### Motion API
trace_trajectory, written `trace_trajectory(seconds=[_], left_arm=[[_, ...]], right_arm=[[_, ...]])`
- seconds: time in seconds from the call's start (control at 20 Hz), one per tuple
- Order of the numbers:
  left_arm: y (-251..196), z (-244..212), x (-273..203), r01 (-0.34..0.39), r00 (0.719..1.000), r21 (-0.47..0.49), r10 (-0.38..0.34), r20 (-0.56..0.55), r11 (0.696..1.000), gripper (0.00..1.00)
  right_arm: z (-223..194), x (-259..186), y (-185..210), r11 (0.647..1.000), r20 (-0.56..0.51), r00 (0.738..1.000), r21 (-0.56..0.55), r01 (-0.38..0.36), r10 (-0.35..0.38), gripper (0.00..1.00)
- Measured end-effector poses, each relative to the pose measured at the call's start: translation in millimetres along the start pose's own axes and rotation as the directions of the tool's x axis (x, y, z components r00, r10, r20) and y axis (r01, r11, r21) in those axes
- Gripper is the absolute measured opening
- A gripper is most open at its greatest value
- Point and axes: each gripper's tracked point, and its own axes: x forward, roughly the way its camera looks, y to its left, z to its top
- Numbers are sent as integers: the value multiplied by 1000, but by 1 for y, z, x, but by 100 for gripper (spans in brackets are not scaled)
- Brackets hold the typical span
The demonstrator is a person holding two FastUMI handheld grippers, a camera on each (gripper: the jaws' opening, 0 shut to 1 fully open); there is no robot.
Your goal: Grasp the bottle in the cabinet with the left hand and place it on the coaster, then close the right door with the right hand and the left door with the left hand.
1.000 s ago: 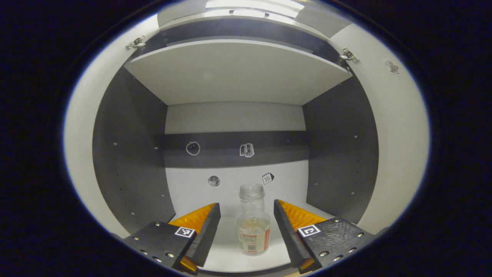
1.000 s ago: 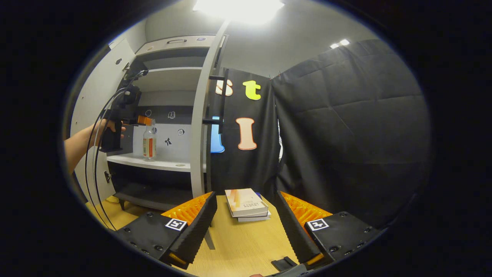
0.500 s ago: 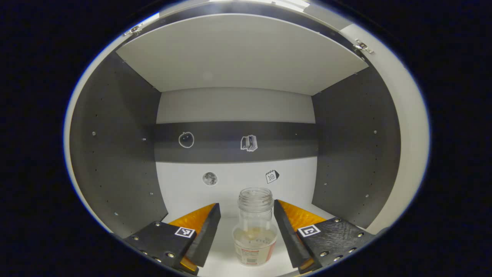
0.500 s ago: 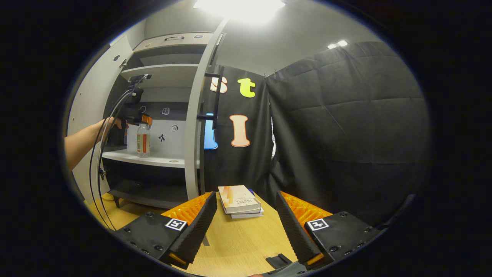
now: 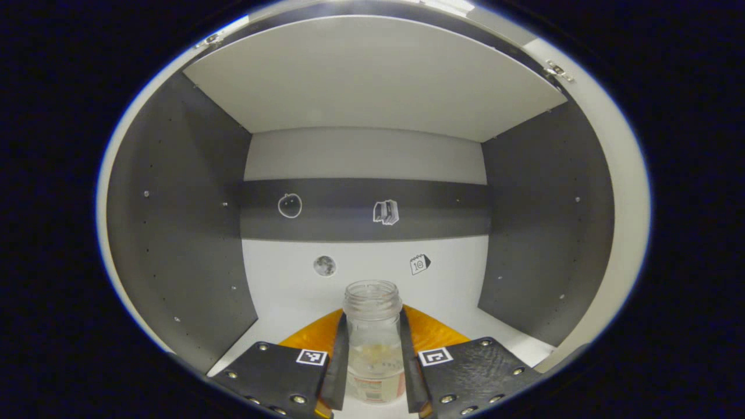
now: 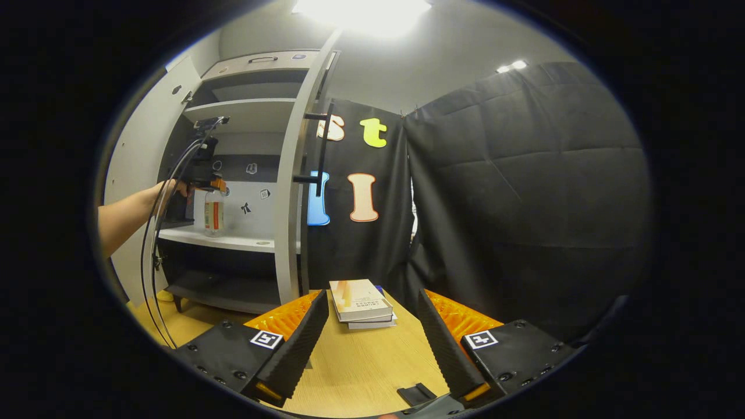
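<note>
Bottle (image 5: 373, 343) in the cabinet (image 5: 174, 203), pinched between the fingers of the left gripper (image 5: 372, 381), whose jaws press on both sides of the glass just below the neck. It stands upright on the white shelf (image 5: 279, 291), near the front edge and well clear of either side wall. To do this step well, the grip looks best held firm and level while the bottle is lifted a little off the shelf, then drawn straight back out between the open doors; any tilt risks a spill, since the mouth has no cap. The coaster's place cannot be told from these views.

The bottle is clear, with a threaded neck, a little pale liquid low inside and a red-and-white label round its lower half. In the right gripper view it (image 6: 213, 210) shows at the far left, with a hand (image 6: 169, 189) holding the left gripper against it.

The right gripper (image 6: 369, 340) hangs over a wooden table (image 6: 361, 366) with jaws spread and nothing between them, a stack of books (image 6: 361, 302) beyond. The right door (image 6: 291, 192) stands open, edge-on.
</note>
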Motion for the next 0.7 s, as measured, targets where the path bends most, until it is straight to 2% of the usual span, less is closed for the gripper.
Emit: trace_trajectory(seconds=[0.15,0.35,0.7], left_arm=[[0,8,-15,3,1000,-15,-3,3,1000,42],[-3,30,-62,9,999,-27,-8,36,1000,41],[-11,27,-123,-2,999,-6,2,46,1000,41]], right_arm=[[1,-4,-3,1000,4,1000,10,-23,23,96],[2,-10,-5,998,8,998,8,-67,67,97],[2,-19,-14,987,13,987,3,-160,160,97]])
